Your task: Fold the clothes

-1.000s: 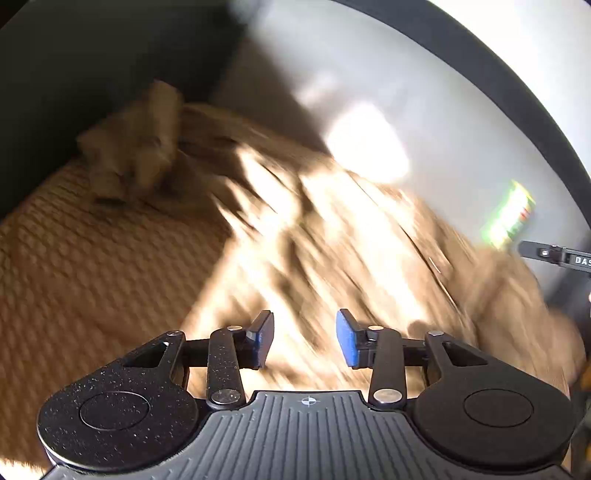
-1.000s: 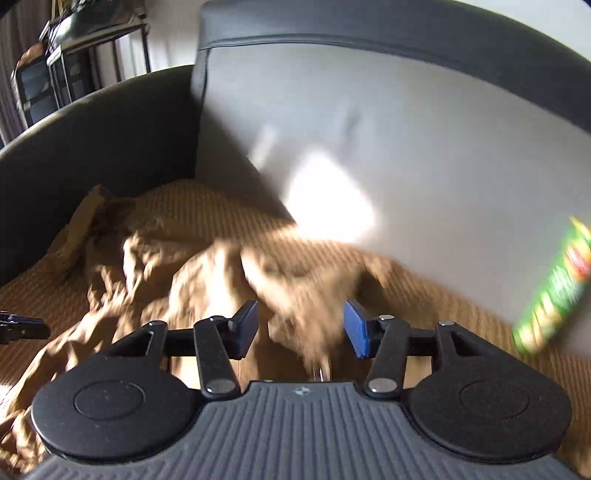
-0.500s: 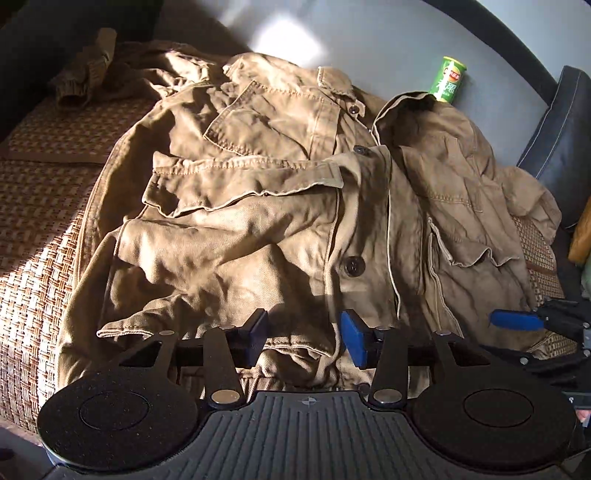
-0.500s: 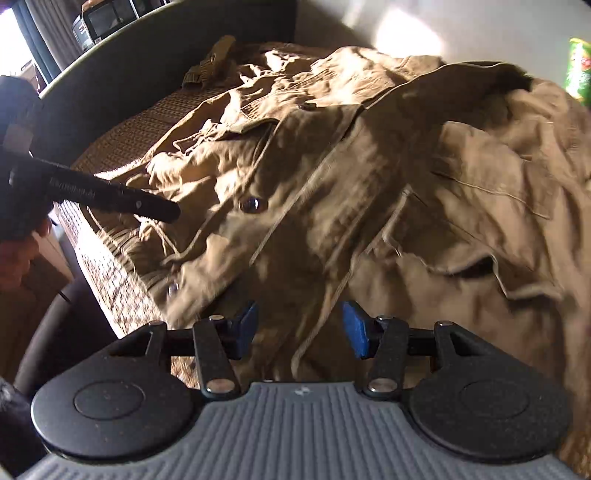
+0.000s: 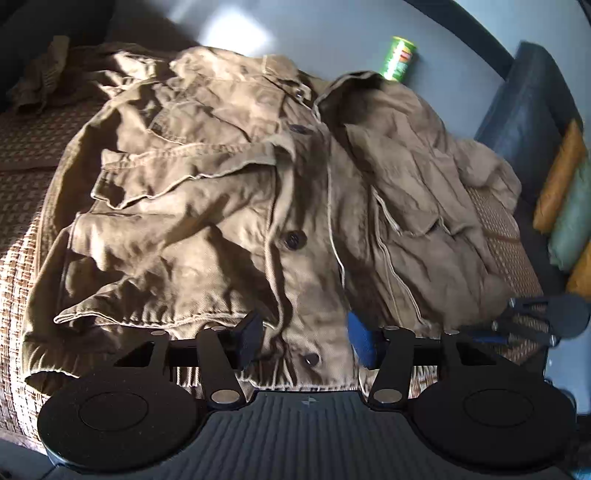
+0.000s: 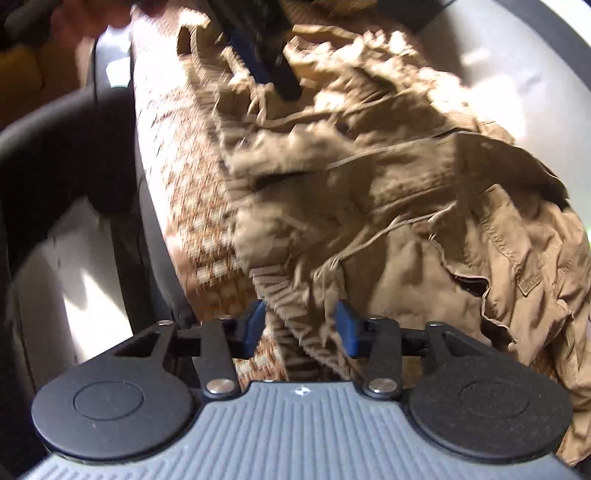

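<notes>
A tan button-front jacket (image 5: 229, 192) lies spread and rumpled on a woven brown sofa seat (image 5: 22, 229), collar toward the backrest. My left gripper (image 5: 304, 341) is open, its blue-padded fingers either side of the jacket's bottom hem by the lowest button. My right gripper (image 6: 300, 329) is open with the jacket's ribbed hem corner (image 6: 295, 310) between its fingers; the view is blurred. The right gripper also shows at the right edge of the left wrist view (image 5: 532, 325). The left gripper shows at the top of the right wrist view (image 6: 266, 55).
A green snack can (image 5: 399, 57) stands against the grey backrest (image 5: 369, 26) behind the collar. Orange and green cushions (image 5: 565, 206) lie by the dark armrest at right. The sofa's front edge and a dark chair (image 6: 55, 155) are to the left in the right wrist view.
Both grippers pulled back from the backrest to the jacket's bottom hem. The right gripper swung down to the hem corner at the sofa's front edge. Both stayed open.
</notes>
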`<state>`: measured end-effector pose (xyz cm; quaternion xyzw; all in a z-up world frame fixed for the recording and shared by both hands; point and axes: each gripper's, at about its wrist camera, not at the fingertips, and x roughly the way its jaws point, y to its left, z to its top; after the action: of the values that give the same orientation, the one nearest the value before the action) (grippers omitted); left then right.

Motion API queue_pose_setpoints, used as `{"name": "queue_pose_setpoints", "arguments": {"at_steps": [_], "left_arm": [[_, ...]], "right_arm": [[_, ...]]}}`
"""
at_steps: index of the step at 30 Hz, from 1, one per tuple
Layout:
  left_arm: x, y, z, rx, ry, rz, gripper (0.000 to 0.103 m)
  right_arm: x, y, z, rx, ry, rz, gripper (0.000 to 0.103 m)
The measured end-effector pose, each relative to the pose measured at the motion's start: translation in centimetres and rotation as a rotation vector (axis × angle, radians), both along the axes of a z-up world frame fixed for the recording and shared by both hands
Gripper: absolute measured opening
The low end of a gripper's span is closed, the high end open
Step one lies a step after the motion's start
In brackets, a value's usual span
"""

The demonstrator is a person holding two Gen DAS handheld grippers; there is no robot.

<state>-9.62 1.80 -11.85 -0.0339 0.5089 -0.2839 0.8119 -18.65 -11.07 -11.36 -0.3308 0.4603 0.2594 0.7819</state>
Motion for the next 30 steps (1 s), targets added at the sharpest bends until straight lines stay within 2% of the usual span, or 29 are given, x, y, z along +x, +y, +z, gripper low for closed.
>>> {"name": "queue_pose_setpoints", "arguments": {"at_steps": [2, 5, 6, 7, 10, 14, 17, 19, 21, 23, 27, 29, 30], "left_arm": [[-1.3, -0.8, -0.4, 0.053, -0.039, -0.091, 0.066], [-3.6, -2.0, -1.1, 0.159, -0.118, -0.208, 0.066], [-4.4, -2.3, -1.2, 0.193, -0.145, -0.245, 0.066], [-4.9, -2.7, -1.3, 0.226, -0.175, -0.258, 0.066], [-5.8, -3.8, -1.3, 0.294, -0.246, -0.281, 0.065], [-6.3, -5.8, -1.3, 0.353, -0.338, -0.308, 0.066], [-6.3, -6.5, -1.8, 0.37, -0.354, -0.327, 0.066], [-6.5, -6.8, -2.1, 0.371, -0.35, -0.34, 0.066], [-6.7, -6.7, -2.0, 0.36, -0.346, -0.359, 0.066], [-6.8, -6.6, -2.3, 0.376, -0.351, -0.359, 0.067], [-6.1, -6.6, -3.2, 0.39, -0.33, -0.321, 0.068], [-5.6, -6.4, -3.2, 0.371, -0.309, -0.291, 0.068], [-5.4, -6.3, -3.1, 0.358, -0.305, -0.281, 0.061]], "right_arm": [[-0.3, -0.1, -0.5, -0.05, 0.005, 0.028, 0.042], [-0.1, -0.1, -1.3, -0.054, -0.003, 0.019, 0.042], [0.0, 0.0, -1.6, -0.053, -0.007, 0.014, 0.036], [0.2, -0.1, -1.7, -0.039, 0.003, 0.006, 0.009], [1.1, -1.2, -0.1, 0.064, 0.006, -0.103, 0.006], [2.0, -6.9, 4.3, 0.383, -0.032, -0.408, 0.005], [1.1, -12.2, 6.6, 0.579, -0.111, -0.652, 0.005], [0.0, -15.9, 7.0, 0.696, -0.17, -0.848, 0.005], [-1.4, -19.3, 6.1, 0.797, -0.194, -1.044, 0.005], [-2.8, -21.8, 4.4, 0.865, -0.172, -1.229, 0.005], [-4.9, -25.3, -0.8, 1.035, -0.025, -1.56, 0.007], [-5.3, -25.7, -1.9, 1.091, 0.019, -1.611, 0.007], [-5.4, -25.7, -2.2, 1.116, 0.037, -1.626, 0.007]]}}
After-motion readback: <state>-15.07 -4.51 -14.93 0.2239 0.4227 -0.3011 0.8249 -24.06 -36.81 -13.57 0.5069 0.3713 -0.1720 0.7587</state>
